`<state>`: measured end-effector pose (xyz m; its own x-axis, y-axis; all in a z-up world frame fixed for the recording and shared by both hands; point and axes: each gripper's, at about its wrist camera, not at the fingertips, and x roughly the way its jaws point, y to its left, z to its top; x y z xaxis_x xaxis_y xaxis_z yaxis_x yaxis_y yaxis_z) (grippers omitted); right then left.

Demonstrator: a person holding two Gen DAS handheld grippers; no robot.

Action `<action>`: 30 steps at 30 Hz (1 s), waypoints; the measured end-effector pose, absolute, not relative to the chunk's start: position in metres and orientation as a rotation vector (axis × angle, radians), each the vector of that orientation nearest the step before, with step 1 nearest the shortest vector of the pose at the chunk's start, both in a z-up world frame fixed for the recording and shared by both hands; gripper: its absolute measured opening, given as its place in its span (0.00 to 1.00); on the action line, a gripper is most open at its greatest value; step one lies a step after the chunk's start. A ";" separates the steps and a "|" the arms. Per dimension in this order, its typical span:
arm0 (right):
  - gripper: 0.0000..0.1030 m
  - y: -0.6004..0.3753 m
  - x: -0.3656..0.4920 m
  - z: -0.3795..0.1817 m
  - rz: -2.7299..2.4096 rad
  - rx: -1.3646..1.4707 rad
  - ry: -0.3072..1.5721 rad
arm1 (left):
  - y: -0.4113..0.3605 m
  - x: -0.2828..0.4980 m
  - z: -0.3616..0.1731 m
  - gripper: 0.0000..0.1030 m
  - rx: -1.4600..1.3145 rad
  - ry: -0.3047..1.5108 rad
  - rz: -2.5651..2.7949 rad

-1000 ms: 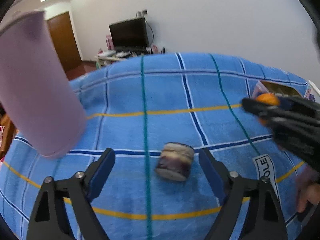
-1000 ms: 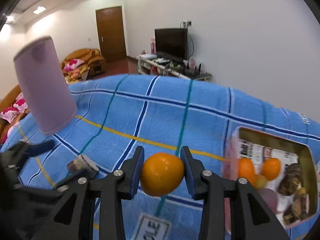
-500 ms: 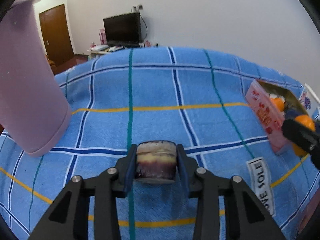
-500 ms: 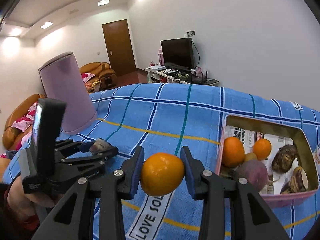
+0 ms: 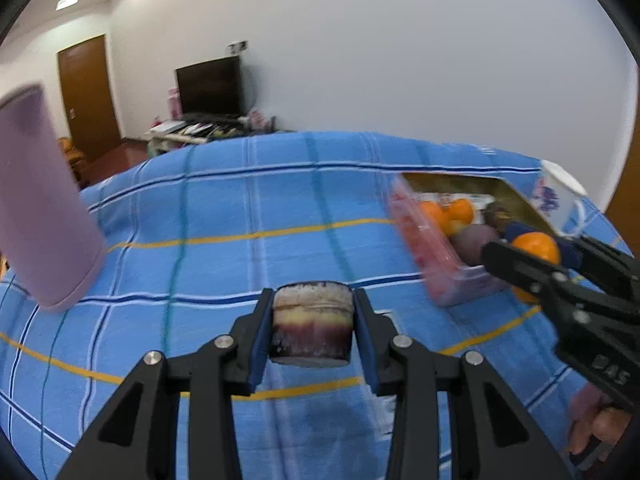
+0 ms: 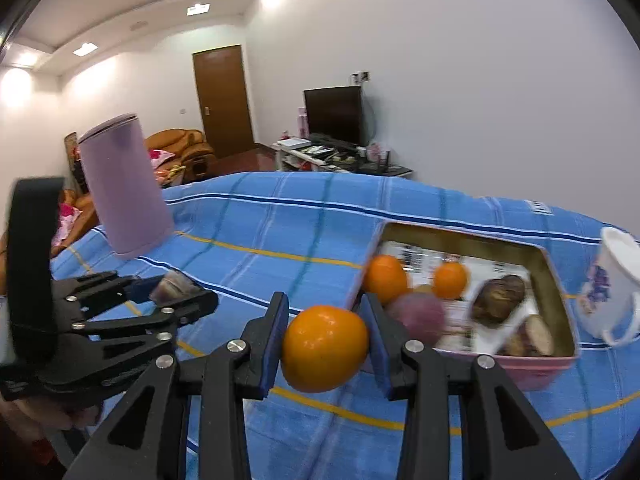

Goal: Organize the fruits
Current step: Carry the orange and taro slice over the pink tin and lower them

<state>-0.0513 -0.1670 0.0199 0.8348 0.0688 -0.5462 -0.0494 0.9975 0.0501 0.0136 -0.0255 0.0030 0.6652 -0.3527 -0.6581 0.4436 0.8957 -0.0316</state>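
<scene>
Orange in transit: the right gripper is pinching an orange in the air, just short of the pink tin.
Left gripper: its jaws are clamping a purple cut chunk, carried above the blue checked cloth.
Tin contents: it is already holding two oranges, a purple root and brown pieces.
Progress: partly done, by my reading; both carried pieces are still waiting to go in.
Other containers: the lilac canister and white mug are standing on the cloth; their insides are hidden.

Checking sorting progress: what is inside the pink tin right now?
The pink tin holds two oranges, a purple round fruit and brown cut pieces on printed paper lining. Whatever lies beneath them, or behind the near wall, is hidden.
</scene>
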 end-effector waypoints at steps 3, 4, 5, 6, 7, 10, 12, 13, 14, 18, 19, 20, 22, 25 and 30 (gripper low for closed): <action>0.39 -0.189 -0.059 0.020 0.015 0.040 0.575 | -0.047 0.005 0.010 0.39 0.143 0.700 -0.488; 0.39 -0.196 -0.060 0.021 0.005 0.047 0.574 | -0.054 0.004 0.012 0.39 0.143 0.699 -0.502; 0.39 -0.204 -0.062 0.021 -0.011 0.056 0.571 | -0.061 0.003 0.014 0.39 0.145 0.697 -0.511; 0.39 -0.213 -0.064 0.022 -0.028 0.061 0.565 | -0.069 0.002 0.015 0.39 0.150 0.693 -0.520; 0.39 -0.218 -0.065 0.023 -0.039 0.062 0.562 | -0.075 0.002 0.016 0.39 0.153 0.689 -0.527; 0.39 -0.238 -0.066 0.025 -0.077 0.065 0.554 | -0.098 0.000 0.018 0.39 0.159 0.690 -0.548; 0.39 -0.247 -0.066 0.027 -0.095 0.061 0.549 | -0.110 0.001 0.019 0.39 0.164 0.687 -0.555; 0.39 -0.252 -0.065 0.027 -0.106 0.058 0.544 | -0.116 0.001 0.019 0.39 0.164 0.685 -0.559; 0.39 -0.255 -0.065 0.028 -0.112 0.058 0.542 | -0.120 0.002 0.019 0.39 0.165 0.686 -0.562; 0.39 -0.273 -0.060 0.029 -0.135 0.072 0.536 | -0.143 0.005 0.017 0.39 0.171 0.688 -0.558; 0.39 -0.277 -0.058 0.030 -0.143 0.072 0.534 | -0.147 0.007 0.017 0.39 0.171 0.689 -0.554; 0.39 -0.282 -0.056 0.030 -0.151 0.077 0.533 | -0.151 0.008 0.017 0.39 0.169 0.690 -0.554; 0.39 -0.290 -0.052 0.030 -0.161 0.090 0.533 | -0.159 0.013 0.015 0.39 0.164 0.697 -0.555; 0.39 -0.301 -0.044 0.029 -0.175 0.100 0.535 | -0.169 0.019 0.013 0.39 0.165 0.699 -0.551; 0.39 -0.309 -0.027 0.025 -0.187 0.094 0.552 | -0.180 0.030 0.010 0.39 0.154 0.704 -0.535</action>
